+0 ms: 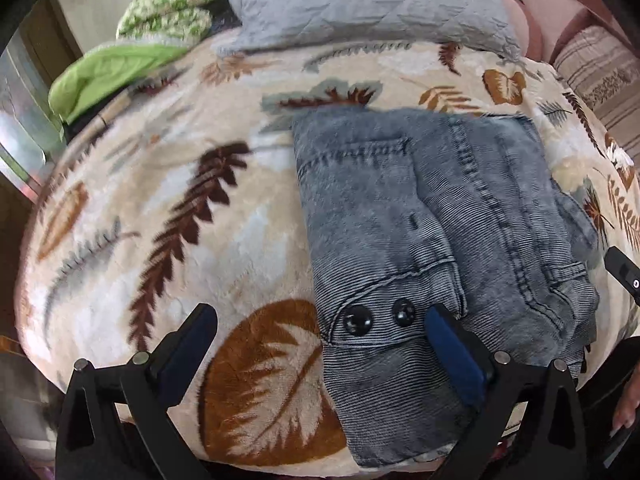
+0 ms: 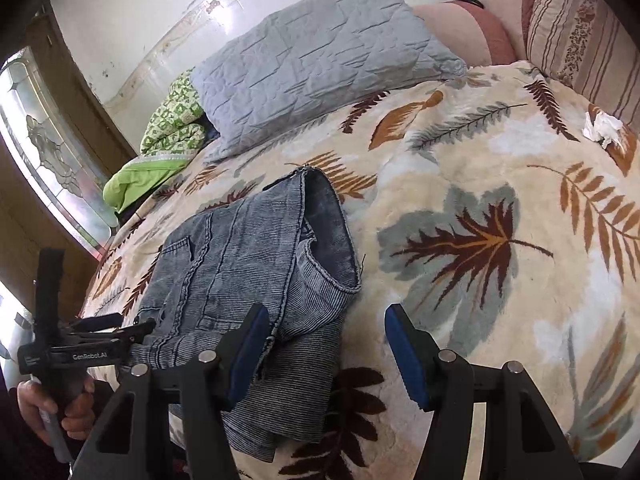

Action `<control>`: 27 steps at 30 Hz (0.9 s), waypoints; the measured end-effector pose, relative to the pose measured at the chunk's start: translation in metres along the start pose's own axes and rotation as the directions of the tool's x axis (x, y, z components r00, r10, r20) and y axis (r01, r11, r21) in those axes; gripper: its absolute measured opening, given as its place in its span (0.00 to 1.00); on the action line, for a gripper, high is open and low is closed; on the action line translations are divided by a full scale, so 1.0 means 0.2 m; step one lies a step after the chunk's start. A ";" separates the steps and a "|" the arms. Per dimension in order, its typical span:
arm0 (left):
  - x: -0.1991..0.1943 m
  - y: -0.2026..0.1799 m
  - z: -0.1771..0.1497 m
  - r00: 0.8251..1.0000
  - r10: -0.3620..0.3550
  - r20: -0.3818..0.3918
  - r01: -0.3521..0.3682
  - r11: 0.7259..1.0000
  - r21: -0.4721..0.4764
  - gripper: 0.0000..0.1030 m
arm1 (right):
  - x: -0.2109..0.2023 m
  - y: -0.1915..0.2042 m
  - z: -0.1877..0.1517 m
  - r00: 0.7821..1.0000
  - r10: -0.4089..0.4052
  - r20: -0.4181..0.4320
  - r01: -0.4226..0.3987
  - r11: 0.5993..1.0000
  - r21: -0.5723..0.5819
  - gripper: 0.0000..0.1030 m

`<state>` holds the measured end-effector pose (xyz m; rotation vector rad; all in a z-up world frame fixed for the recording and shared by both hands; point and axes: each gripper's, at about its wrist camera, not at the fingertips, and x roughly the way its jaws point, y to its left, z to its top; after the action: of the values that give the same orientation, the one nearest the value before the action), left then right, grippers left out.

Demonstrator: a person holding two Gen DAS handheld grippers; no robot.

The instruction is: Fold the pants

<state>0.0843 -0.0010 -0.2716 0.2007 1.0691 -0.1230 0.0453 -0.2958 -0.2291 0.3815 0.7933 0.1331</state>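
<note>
Pants (image 1: 432,240) lay folded on the bed (image 1: 160,220), centre-right of the left wrist view.
Left gripper (image 1: 320,344), jaws released, straddled the waistband corner; right gripper (image 2: 324,356), jaws released, hung beside the bundle—either could snag an edge and undo the fold.

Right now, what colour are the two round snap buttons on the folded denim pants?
Glossy black snap buttons, clearest in the left wrist view.

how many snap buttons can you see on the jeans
2, side by side on the waistband flap of the jeans at the near edge: one on the left, one beside it on the right. Folded layers may hide others.
</note>
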 end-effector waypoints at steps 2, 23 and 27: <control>-0.07 -0.02 0.02 0.999 -0.027 0.044 0.027 1.000 0.004 1.00 | 0.00 -0.01 0.00 1.000 0.001 0.003 -0.001 1.000 0.011 0.62; 0.04 -0.19 -0.03 0.990 -0.123 -0.075 0.128 0.989 0.068 1.00 | 0.00 -0.05 0.01 1.000 -0.002 -0.007 0.002 0.999 0.048 0.62; -0.05 -0.19 -0.02 0.995 -0.097 -0.011 0.098 0.991 0.092 1.00 | 0.01 -0.06 0.01 1.000 -0.003 -0.010 0.004 0.998 0.056 0.62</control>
<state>0.0692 -0.0364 -0.2694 0.2318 1.0806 -0.2602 0.0469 -0.3066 -0.2336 0.4324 0.8082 0.1097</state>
